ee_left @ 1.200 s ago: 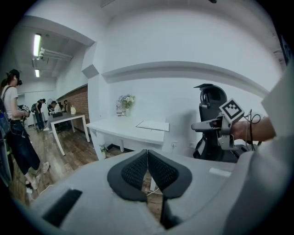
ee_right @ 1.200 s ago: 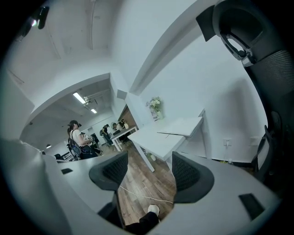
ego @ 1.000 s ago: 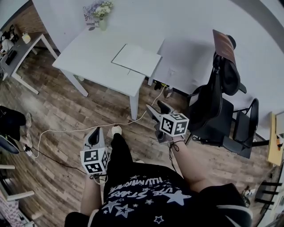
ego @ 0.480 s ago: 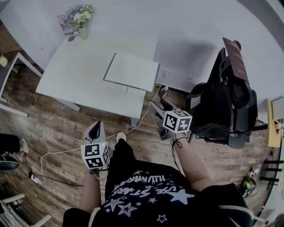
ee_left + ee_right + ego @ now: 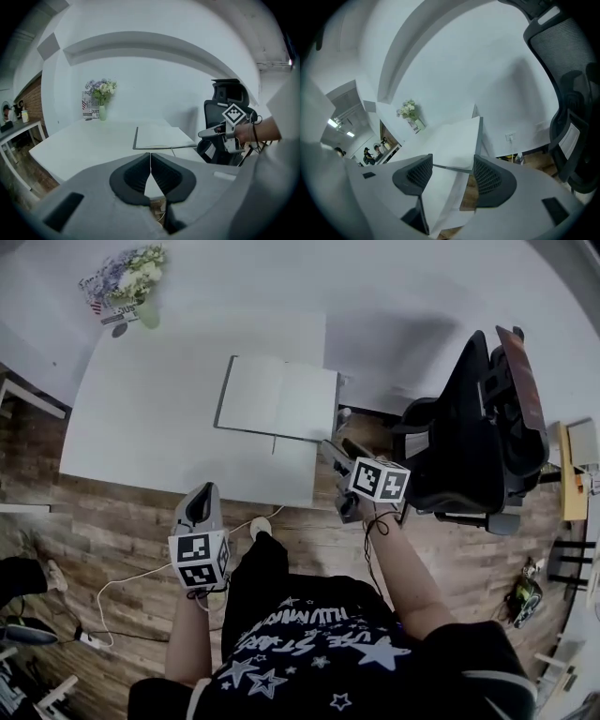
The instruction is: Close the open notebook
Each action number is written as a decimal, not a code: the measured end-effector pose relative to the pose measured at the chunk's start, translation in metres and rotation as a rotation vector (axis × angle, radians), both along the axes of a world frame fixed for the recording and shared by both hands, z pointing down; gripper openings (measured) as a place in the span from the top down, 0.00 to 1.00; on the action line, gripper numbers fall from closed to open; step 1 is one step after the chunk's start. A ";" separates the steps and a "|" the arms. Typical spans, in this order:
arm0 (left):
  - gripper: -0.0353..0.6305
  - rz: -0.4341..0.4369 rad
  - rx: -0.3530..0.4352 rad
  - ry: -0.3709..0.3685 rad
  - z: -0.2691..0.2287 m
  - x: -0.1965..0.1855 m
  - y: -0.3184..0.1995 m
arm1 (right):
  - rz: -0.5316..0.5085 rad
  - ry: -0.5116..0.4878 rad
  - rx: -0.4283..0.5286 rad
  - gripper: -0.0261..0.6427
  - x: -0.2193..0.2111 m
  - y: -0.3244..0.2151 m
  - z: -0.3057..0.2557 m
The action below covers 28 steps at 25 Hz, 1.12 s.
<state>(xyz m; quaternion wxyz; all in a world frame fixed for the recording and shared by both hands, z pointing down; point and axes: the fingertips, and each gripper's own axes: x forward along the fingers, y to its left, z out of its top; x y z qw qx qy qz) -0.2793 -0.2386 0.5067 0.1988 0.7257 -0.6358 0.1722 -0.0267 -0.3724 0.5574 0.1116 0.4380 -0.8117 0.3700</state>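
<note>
Notebook [image 5: 278, 411] lies open at the tabletop's [image 5: 150, 427] right end. The left hand-held gripper [image 5: 150, 169] is pressed together; the right hand-held gripper [image 5: 452, 174] is spread and empty, its jaws just closing slightly.

Your left gripper [image 5: 150, 158] presents both dark ribbed jaws pressed together, nothing between them. At twelve o'clock beyond it, the open white-paged notebook [image 5: 159, 137] lies flat on the white rectangular table [image 5: 79, 143]. Pale flower vase [image 5: 101, 101] at ten o'clock; black mesh office chair [image 5: 220, 112] at two o'clock.
</note>
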 end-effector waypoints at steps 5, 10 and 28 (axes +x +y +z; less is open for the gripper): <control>0.91 0.033 -0.025 0.008 0.009 -0.017 -0.022 | 0.061 -0.004 -0.087 0.59 -0.006 -0.019 0.024; 0.92 0.058 -0.047 0.011 0.018 -0.031 -0.044 | 0.108 -0.012 -0.177 0.59 -0.006 -0.033 0.049; 0.91 0.124 -0.040 0.032 0.023 -0.038 -0.070 | 0.191 -0.011 -0.225 0.80 0.000 -0.034 0.053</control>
